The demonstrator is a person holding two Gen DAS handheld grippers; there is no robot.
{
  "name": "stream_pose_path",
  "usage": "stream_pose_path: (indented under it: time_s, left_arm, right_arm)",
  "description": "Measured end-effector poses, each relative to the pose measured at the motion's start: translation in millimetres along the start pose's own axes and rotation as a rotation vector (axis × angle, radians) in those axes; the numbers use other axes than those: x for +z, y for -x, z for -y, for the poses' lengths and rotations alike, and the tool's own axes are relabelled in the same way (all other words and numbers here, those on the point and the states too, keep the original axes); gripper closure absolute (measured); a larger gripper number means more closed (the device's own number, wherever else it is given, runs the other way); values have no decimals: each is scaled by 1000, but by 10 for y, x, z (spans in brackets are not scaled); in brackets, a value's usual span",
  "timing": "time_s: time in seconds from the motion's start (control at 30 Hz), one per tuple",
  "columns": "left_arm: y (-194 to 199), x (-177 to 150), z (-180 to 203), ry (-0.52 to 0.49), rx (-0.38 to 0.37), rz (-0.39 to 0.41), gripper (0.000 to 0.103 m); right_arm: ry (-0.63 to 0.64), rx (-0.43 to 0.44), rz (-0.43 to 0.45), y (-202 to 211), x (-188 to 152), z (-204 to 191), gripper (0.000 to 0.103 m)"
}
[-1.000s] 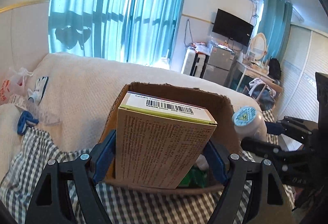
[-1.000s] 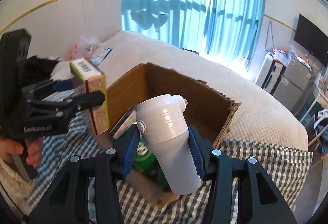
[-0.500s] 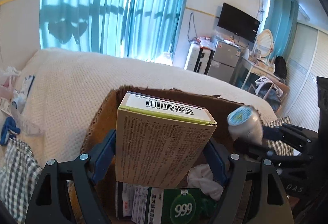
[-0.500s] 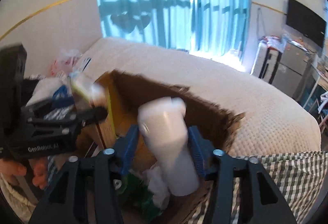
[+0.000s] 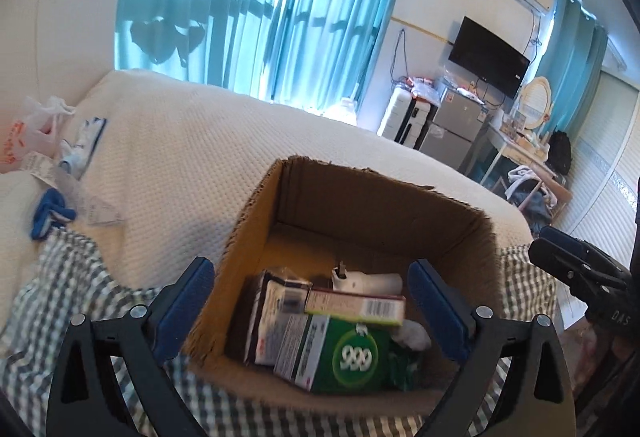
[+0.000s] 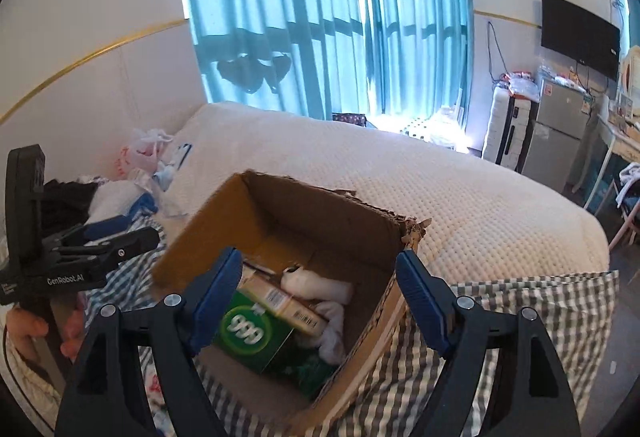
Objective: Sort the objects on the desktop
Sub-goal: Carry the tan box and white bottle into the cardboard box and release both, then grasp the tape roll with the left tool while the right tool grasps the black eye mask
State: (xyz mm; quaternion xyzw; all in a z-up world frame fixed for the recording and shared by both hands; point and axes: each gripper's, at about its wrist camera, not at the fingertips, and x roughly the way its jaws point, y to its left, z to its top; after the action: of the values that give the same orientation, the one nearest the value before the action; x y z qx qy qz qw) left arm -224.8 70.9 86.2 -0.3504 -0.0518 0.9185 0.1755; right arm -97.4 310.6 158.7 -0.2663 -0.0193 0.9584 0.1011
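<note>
Both grippers hang over the open cardboard box that sits on a checked cloth at the edge of the white bed, and both have their blue pads spread wide with nothing between them. The left gripper is poised above the box's near edge, fingers pointing forward and down into it; the right gripper does the same from the other side, tilted a little so it looks in across the torn corner. In the right wrist view the left gripper shows at the far left, held in a bare hand low beside the box.

The box is plainly the collecting place, which I take to be why everything lies heaped inside it rather than arranged. A green carton marked 999 lies flat at the front; a narrow carton with a barcode rests across the top of it, and a white bottle lies on its side just behind, touching the narrow carton. A darker packet stands against the left wall, with something white and crumpled tucked to the right.

More odds and ends sit well apart on the bed: a blue item, clear wrapping and a plastic bag near the wall. I judge those are what remains to fetch
</note>
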Motion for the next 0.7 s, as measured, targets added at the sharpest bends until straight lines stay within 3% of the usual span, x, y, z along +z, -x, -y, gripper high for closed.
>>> stream_pose_path:
  time_s: [0.2,0.3,0.7]
  left_arm:
    - [579,-17,46,-45,31,3,0]
    - [831,-106,95,-95,82,-22,0]
    - [1436,-1071,100,-217,129,-139,0]
  right_arm:
    - [87,39,-11,601,-47,-389,24]
    - [123,57,-34,819,-158,-561,24]
    - [209,84,-175,1144,-1062,-939,24]
